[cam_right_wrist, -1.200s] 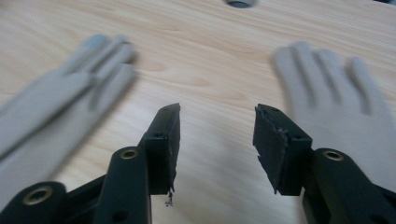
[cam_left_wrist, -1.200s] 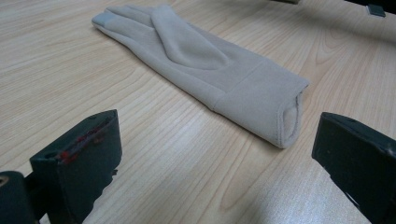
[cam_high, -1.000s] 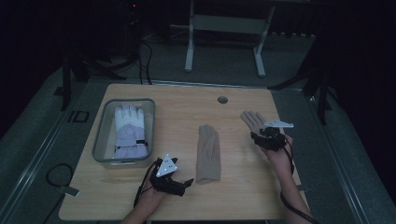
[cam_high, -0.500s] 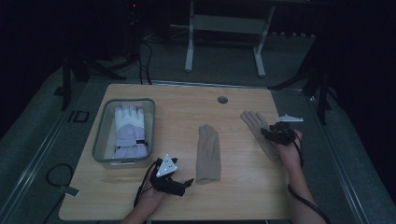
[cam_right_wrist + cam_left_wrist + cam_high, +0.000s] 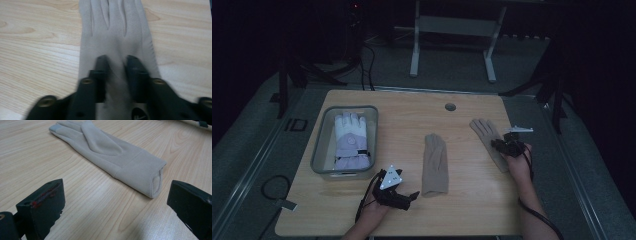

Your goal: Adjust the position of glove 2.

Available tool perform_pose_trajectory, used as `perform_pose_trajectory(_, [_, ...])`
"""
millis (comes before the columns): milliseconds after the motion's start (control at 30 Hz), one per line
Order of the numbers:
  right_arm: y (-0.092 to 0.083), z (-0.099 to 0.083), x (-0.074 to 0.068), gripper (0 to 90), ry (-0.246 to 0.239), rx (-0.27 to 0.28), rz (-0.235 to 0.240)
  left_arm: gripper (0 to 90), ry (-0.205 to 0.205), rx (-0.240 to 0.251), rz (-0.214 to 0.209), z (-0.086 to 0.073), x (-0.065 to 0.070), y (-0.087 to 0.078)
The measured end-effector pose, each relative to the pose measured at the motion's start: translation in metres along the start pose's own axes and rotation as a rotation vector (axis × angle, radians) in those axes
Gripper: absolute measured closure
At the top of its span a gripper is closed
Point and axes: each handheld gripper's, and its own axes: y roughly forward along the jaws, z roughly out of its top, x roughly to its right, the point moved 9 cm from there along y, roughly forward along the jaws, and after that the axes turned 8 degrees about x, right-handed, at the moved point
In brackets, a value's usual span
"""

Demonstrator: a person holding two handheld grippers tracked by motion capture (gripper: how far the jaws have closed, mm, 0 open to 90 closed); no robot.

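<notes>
Between your right gripper's (image 5: 116, 60) jaws a ridge of tan fabric stands: they have just been closing and now pinch the back of the right glove (image 5: 117, 32), which lies flat on the table (image 5: 30, 50) with its fingers pointing away from you. That gripper view shows the pinch; the high view shows you where it sits, with the right gripper (image 5: 507, 146) over the right glove (image 5: 486, 131) near the table's right edge, your hand behind it.

Your left gripper's (image 5: 112, 202) jaws stand wide apart, with nothing between them but bare wood. Its view shows the open cuff of the middle glove (image 5: 110, 152) just ahead, mouth turned toward the right-hand jaw. From above, the left gripper (image 5: 404, 196) rests near the front edge, just left of that middle glove's (image 5: 435, 162) cuff.

Farther left, the high view gives you a clear bin (image 5: 319, 155) holding a white glove (image 5: 350, 140), well apart from both grippers. A small dark round hole (image 5: 450, 107) sits near the far edge. No writing is readable on anything.
</notes>
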Motion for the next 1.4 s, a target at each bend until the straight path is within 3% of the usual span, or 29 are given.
perform_pose_trajectory(67, [-0.001,-0.001,-0.002,80.4,-0.020,-0.001,-0.017,1.7,0.001,-0.004,0.002,0.000,0.000,0.000])
perform_pose_trajectory(133, [-0.003,0.000,-0.006,82.3,0.017,-0.007,-0.027,1.7,0.000,-0.005,0.003,0.000,0.000,0.000])
perform_pose_trajectory(167, [-0.004,0.001,-0.009,82.8,0.013,-0.006,-0.037,1.7,-0.001,-0.004,0.005,0.000,0.000,0.000])
perform_pose_trajectory(400, [-0.023,0.009,-0.031,83.1,0.090,0.066,-0.062,1.7,0.001,-0.004,0.006,0.000,0.000,0.000])
perform_pose_trajectory(567, [-0.039,0.008,-0.046,83.1,0.085,0.089,-0.086,1.7,0.002,-0.004,0.006,0.000,0.000,0.000])
perform_pose_trajectory(700, [-0.057,0.000,-0.059,83.0,0.126,0.118,-0.137,1.7,0.005,-0.002,0.006,0.000,0.001,0.000])
perform_pose_trajectory(867, [-0.062,-0.021,-0.073,82.8,0.154,0.078,-0.133,1.7,0.010,-0.003,0.003,0.000,0.001,-0.001])
perform_pose_trajectory(933, [-0.061,-0.029,-0.074,82.5,0.149,0.064,-0.147,1.7,0.012,-0.002,0.004,0.001,0.001,-0.001])
perform_pose_trajectory(1000, [-0.060,-0.035,-0.075,81.8,0.177,0.057,-0.137,1.7,0.014,0.000,0.003,0.001,0.002,-0.001])
perform_pose_trajectory(1167, [-0.053,-0.045,-0.075,73.2,0.127,0.012,-0.151,1.7,0.012,-0.004,0.000,0.001,0.002,0.000])
perform_pose_trajectory(1400, [-0.054,-0.044,-0.077,60.8,0.071,0.004,-0.091,1.7,0.012,-0.004,0.001,0.001,0.002,-0.001])
